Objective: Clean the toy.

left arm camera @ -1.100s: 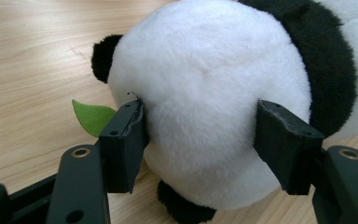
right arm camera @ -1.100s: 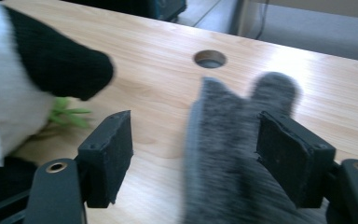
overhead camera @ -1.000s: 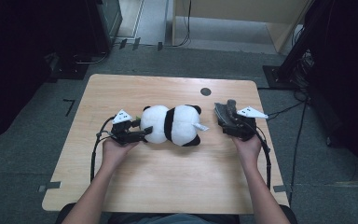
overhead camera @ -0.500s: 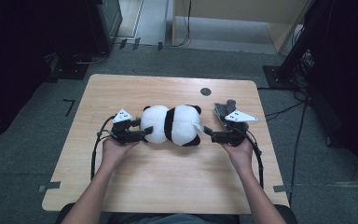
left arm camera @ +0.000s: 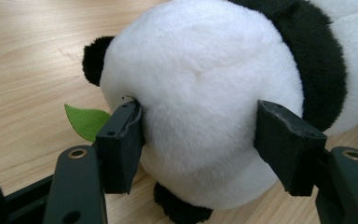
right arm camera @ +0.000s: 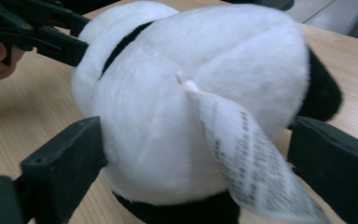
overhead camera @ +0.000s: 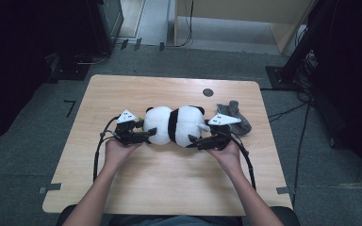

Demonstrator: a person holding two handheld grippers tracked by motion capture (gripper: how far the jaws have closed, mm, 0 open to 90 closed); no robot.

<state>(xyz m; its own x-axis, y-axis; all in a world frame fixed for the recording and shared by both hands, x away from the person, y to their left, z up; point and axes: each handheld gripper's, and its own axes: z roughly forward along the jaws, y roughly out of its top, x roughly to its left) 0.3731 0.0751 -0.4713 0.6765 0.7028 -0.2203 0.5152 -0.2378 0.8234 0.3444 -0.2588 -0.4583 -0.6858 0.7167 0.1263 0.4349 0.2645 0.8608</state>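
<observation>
Both forearms are bare, with no sleeves showing. The left gripper (overhead camera: pixel 147 133) is black, topped by a pale grey three-cornered plate at its 11 o'clock, and a black cable loops away from it toward 7 o'clock. The right gripper (overhead camera: pixel 196 140) matches it, plate at 1 o'clock, cable trailing toward 5 o'clock. The jaws are matte black blocks on arms with brass-ringed holes.

wooden table (overhead camera: pixel 136 197) on grey floor (overhead camera: pixel 28 155)

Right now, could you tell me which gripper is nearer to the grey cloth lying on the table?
Right. The right gripper is at the panda's tagged end, just beside the grey cloth; the left gripper clamps the panda's far end, a whole toy away.
</observation>
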